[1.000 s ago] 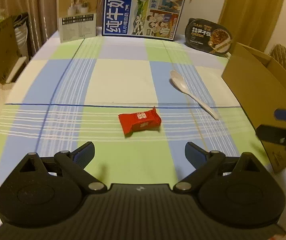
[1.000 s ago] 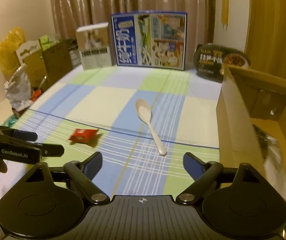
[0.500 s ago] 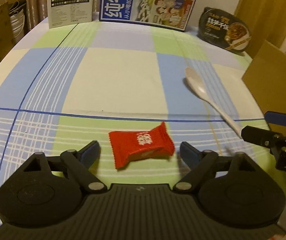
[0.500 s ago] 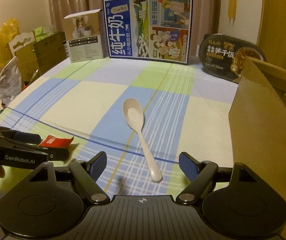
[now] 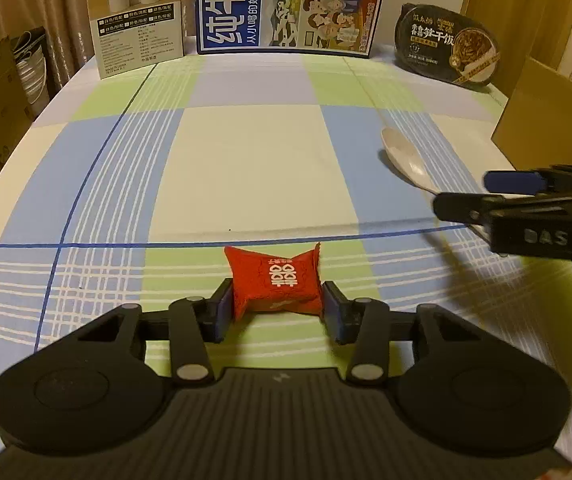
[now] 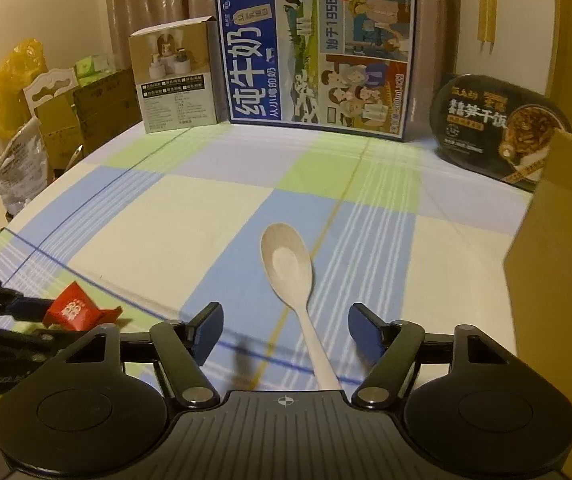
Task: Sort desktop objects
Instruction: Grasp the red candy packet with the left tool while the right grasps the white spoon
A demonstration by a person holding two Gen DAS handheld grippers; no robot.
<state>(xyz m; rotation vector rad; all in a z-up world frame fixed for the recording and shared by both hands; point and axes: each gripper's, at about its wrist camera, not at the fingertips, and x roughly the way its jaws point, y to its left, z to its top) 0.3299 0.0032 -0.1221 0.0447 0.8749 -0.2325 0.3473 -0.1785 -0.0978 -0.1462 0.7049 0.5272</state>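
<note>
Left tongs [image 5: 277, 307] closing, pinching a red crinkled sweet wrapper [image 5: 276, 282]; right tongs [image 6: 285, 327] closing, astride an ungripped white plastic spoon [image 6: 291, 268]. Nothing sorted yet.

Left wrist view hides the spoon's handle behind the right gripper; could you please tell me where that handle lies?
Observer: In the right wrist view the spoon lies on the tablecloth, its handle between the jaws of the right gripper and its bowl pointing away.
Operator: Do the pads touch it yet?
Observer: No. The jaws are closing, but both pads stand clear of the handle, which sits nearer the one on the picture's right.
</note>
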